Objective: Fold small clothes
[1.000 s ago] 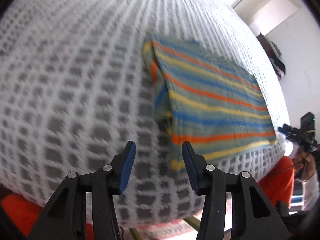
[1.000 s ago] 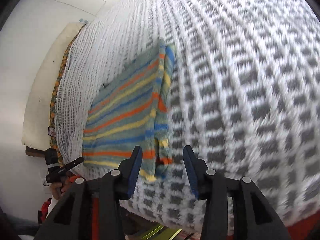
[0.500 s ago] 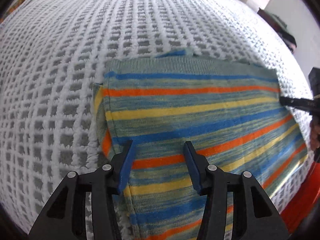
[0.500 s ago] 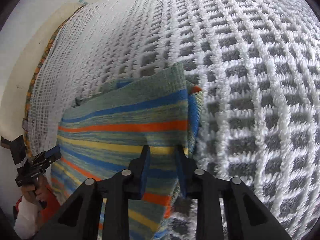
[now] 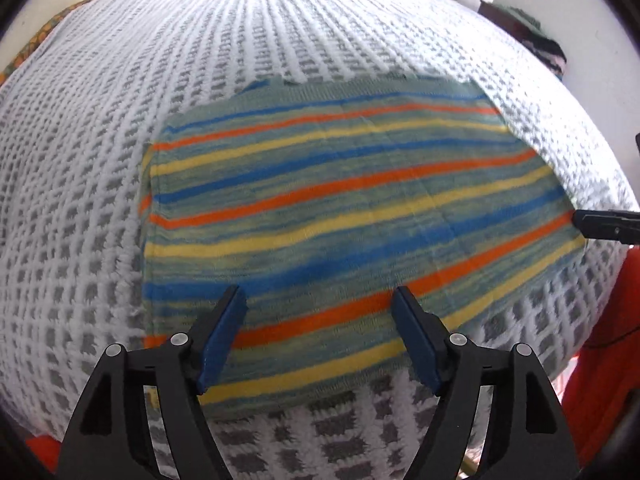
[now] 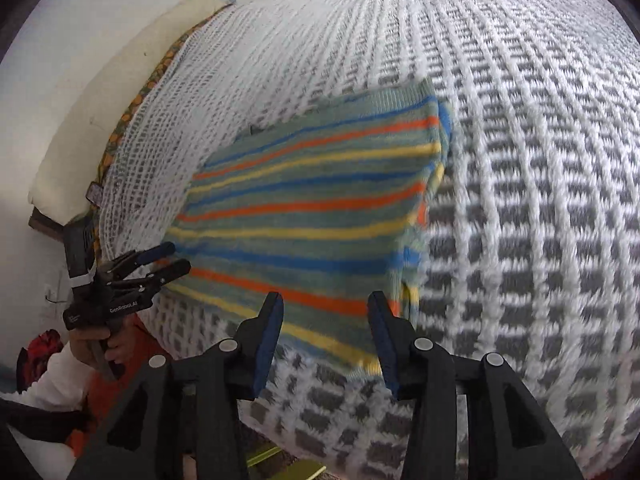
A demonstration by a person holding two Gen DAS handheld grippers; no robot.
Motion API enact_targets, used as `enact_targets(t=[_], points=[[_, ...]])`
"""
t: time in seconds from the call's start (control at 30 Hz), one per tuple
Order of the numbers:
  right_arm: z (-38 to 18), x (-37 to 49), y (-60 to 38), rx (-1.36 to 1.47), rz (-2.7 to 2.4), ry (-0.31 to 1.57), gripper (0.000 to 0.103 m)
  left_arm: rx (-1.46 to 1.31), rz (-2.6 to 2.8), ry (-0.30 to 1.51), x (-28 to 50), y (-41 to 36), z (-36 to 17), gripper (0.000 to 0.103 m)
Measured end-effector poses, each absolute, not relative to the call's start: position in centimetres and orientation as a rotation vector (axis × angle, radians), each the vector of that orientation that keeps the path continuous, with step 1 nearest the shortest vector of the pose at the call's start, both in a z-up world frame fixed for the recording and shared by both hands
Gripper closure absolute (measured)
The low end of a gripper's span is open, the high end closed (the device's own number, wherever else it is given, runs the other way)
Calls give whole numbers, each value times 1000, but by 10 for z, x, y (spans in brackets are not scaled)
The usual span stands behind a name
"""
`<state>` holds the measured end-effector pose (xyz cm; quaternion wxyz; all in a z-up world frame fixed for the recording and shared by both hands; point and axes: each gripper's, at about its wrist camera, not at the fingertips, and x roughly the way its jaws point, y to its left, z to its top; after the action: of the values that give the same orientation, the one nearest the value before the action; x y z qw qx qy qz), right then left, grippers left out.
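Bedding first: a bed (image 5: 100,168) under a thick white-and-grey waffle-weave blanket fills both views, and on its near part, close to the edge, lies the striped knit garment (image 5: 340,208) — blue, orange and yellow bands on grey-green, spread flat in a rough rectangle with extra layers tucked along one side edge (image 6: 430,184). It looks soft, light and limp, so it should drape and sag once lifted, and the nubbly blanket will probably drag on it; the corners of the near hem seem the sensible places to pinch, one per hand. The left gripper (image 5: 318,334) hangs over the near hem with its fingers spread wide, having just been opening; cloth shows between them, but the blue pads (image 5: 222,336) press on nothing. The right gripper (image 6: 325,338) stands at the garment's opposite near corner, its fingers about half apart and likewise just opening, holding nothing. Whether either set of tips brushes the fabric is hard to say through the motion blur — neither has a grip.
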<state>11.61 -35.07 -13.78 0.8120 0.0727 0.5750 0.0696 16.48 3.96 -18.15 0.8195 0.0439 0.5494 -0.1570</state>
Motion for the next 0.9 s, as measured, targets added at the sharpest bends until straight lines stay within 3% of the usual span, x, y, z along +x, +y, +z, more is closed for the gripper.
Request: enact_targets(t=[0.1, 0.47, 0.7, 0.77, 0.83, 0.9], points=[[-155, 102, -372, 184, 0, 1268, 59, 119, -328, 1160, 153, 33, -176, 26], [-119, 69, -429, 495, -3, 1021, 57, 133, -366, 1076, 146, 1, -147, 25], [-131, 59, -438, 575, 42, 1009, 56, 251, -336, 1183, 152, -33, -194, 22], [-134, 60, -444, 614, 50, 1004, 50, 253, -346, 1163, 143, -33, -188, 21], [-129, 65, -453, 650, 45, 986, 34, 236, -355, 1163, 138, -30, -182, 21], [-123, 77, -461, 687, 56, 970, 33, 208, -353, 1160, 134, -23, -176, 21]])
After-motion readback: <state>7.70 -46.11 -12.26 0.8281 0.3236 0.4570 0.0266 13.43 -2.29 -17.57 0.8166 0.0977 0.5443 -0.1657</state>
